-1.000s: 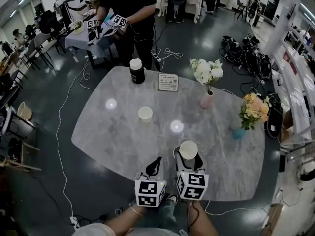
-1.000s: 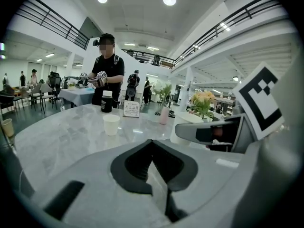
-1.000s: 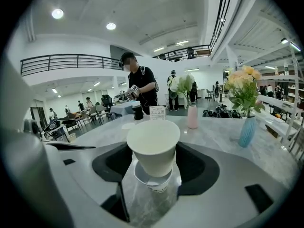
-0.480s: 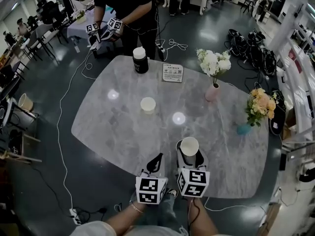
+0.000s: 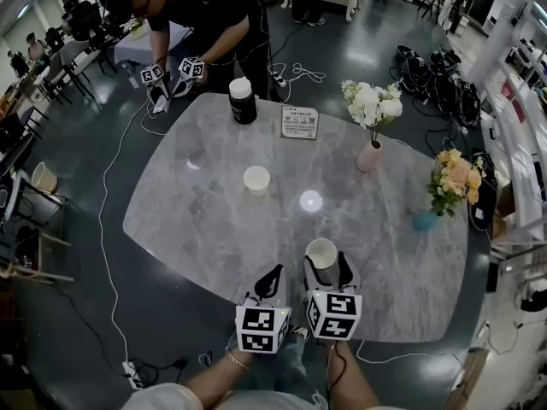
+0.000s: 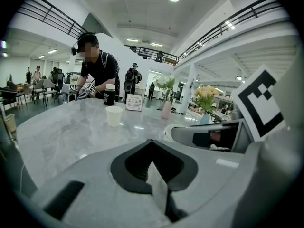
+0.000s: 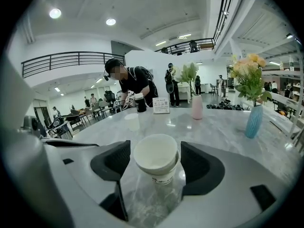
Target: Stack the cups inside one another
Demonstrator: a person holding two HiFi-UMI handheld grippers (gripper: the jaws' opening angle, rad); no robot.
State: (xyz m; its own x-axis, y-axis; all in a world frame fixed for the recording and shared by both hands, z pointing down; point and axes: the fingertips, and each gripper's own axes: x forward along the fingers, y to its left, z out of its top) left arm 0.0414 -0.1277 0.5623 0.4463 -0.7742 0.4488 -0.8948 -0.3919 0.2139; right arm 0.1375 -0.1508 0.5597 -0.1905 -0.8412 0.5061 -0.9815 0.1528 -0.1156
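Cup [image 7: 156, 159] btwn right gripper [image 7: 155, 150] jaws, just opened

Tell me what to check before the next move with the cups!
1. Near cup sits between the right gripper's fingers: ok.
2. Fingers pressing on that cup: not ok. They have just been opening, and a gap shows on each side.
3. Near cup upright on the table: ok.
4. Far cup upright, mouth up, ready to stack: ok.
5. Table bare between the two cups: ok.
6. Left gripper out of the way: ok. Its fingers are shut on nothing.
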